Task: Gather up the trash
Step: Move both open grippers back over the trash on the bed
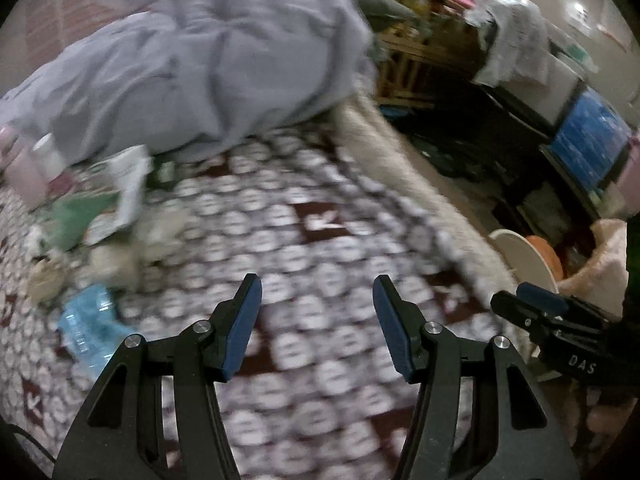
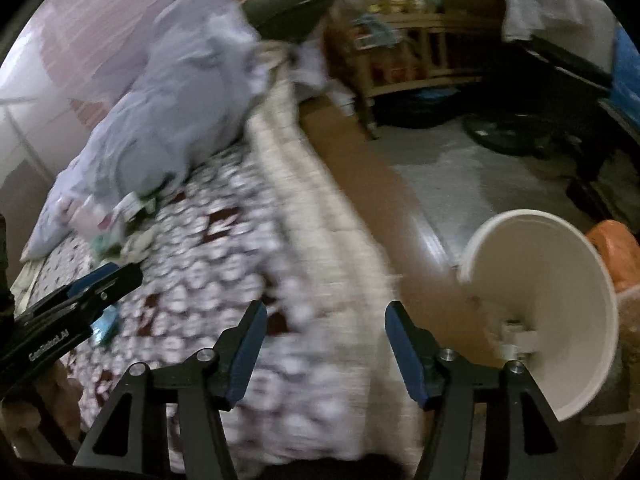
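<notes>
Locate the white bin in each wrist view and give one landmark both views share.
Left wrist view: the white bin peeks in at the right edge, past the side of the bed, mostly cut off, an orange thing beside it.
Right wrist view: it fills the lower right, tipped so its open mouth faces the camera, standing on the floor beside the bed.
Shared landmark: the grey duvet bunched on the patterned bedspread.

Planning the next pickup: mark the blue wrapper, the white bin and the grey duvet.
blue wrapper (image 1: 86,320), left wrist view, crumpled middle.
white bin (image 2: 536,280), right wrist view, inner wall.
grey duvet (image 1: 208,64), left wrist view, folded middle.
</notes>
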